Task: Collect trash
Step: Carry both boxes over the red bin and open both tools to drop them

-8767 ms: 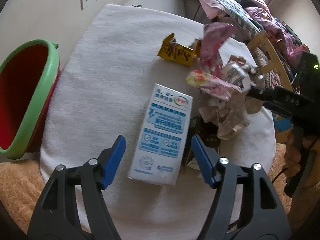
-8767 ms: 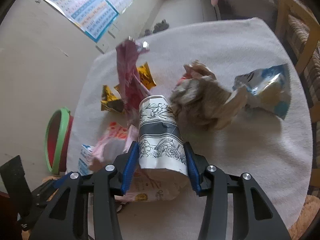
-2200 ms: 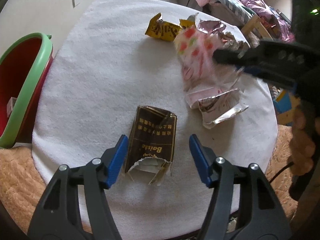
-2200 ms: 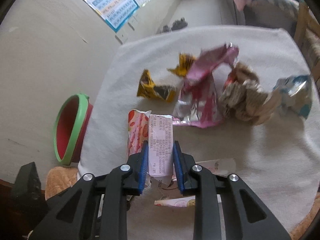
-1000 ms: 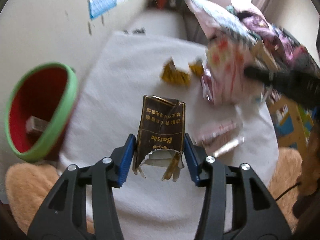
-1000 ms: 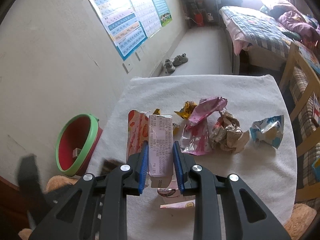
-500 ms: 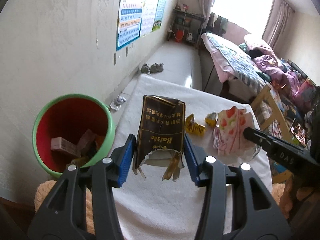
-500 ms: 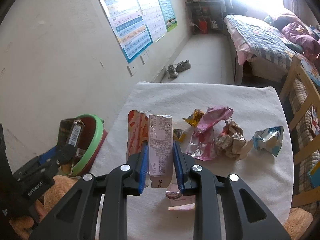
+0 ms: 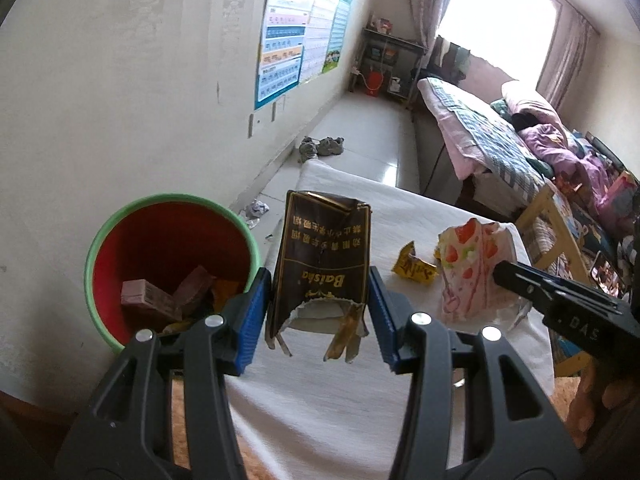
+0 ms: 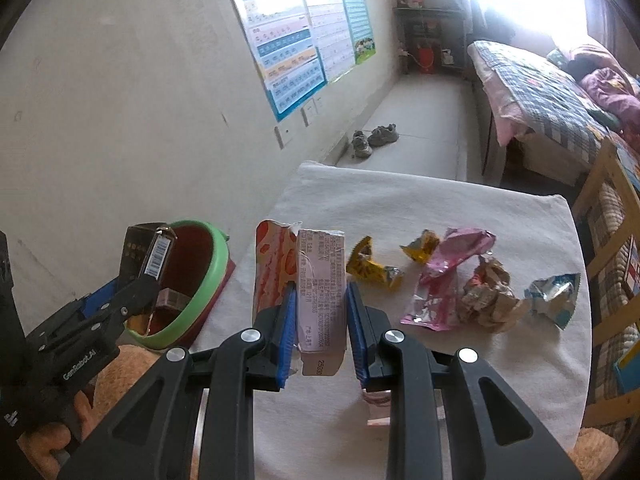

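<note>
My left gripper (image 9: 318, 316) is shut on a torn brown cigarette pack (image 9: 322, 264), lifted above the table's left edge beside the red bin with a green rim (image 9: 120, 232). That bin (image 10: 208, 276) holds several boxes. In the right wrist view the left gripper (image 10: 132, 280) and its brown pack (image 10: 146, 256) hang at the bin's near rim. My right gripper (image 10: 320, 320) is shut on a pink strawberry-print carton (image 10: 320, 280), held above the white-covered table (image 10: 440, 208). The same carton (image 9: 472, 268) shows at the right of the left wrist view.
On the table lie yellow wrappers (image 10: 372, 270), a pink foil wrapper (image 10: 448, 276), crumpled paper (image 10: 488, 300) and a blue-white packet (image 10: 554, 298). A wooden chair (image 10: 612, 208) and a bed (image 10: 532, 92) stand to the right. Shoes (image 10: 372, 138) rest on the floor by the wall.
Both grippers have risen from the table with their items. The left one has carried the brown pack leftward, next to the bin's rim; more of the room is in view.
</note>
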Action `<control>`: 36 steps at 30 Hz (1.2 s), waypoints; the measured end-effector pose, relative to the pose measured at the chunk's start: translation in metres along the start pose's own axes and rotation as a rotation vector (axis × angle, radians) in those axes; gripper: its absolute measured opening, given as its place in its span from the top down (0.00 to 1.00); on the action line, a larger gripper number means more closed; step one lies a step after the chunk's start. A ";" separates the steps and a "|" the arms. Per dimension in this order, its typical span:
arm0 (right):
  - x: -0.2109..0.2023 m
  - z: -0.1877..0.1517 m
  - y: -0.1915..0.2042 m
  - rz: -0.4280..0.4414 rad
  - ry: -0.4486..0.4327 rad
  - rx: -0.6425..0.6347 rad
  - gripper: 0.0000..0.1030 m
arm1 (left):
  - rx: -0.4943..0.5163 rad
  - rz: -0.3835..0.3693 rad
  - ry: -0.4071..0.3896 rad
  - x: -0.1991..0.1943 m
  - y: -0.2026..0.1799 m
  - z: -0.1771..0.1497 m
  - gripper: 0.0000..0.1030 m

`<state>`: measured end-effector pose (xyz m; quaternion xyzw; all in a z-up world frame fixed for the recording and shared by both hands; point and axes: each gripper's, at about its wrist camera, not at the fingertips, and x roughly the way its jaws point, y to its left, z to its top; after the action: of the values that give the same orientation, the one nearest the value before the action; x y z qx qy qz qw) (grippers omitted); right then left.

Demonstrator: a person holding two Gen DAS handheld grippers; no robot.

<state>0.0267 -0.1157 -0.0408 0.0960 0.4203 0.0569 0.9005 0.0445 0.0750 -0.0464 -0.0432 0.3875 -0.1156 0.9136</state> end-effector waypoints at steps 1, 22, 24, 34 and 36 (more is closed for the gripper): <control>0.001 0.001 0.003 0.002 0.000 -0.008 0.77 | -0.008 0.004 0.000 0.000 0.004 0.000 0.55; 0.037 0.018 0.086 0.069 0.022 -0.201 0.77 | -0.182 0.151 -0.036 -0.011 0.098 0.001 0.55; 0.041 0.020 0.096 0.076 0.022 -0.223 0.77 | -0.209 0.167 -0.031 -0.010 0.113 0.002 0.55; 0.077 0.030 0.139 0.112 0.052 -0.291 0.77 | -0.199 0.258 -0.008 0.005 0.143 0.005 0.55; 0.084 0.033 0.148 0.116 0.057 -0.301 0.77 | -0.212 0.269 -0.008 0.007 0.150 0.006 0.55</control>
<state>0.1027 0.0394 -0.0498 -0.0176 0.4260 0.1740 0.8876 0.0799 0.2189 -0.0728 -0.0874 0.3959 0.0492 0.9128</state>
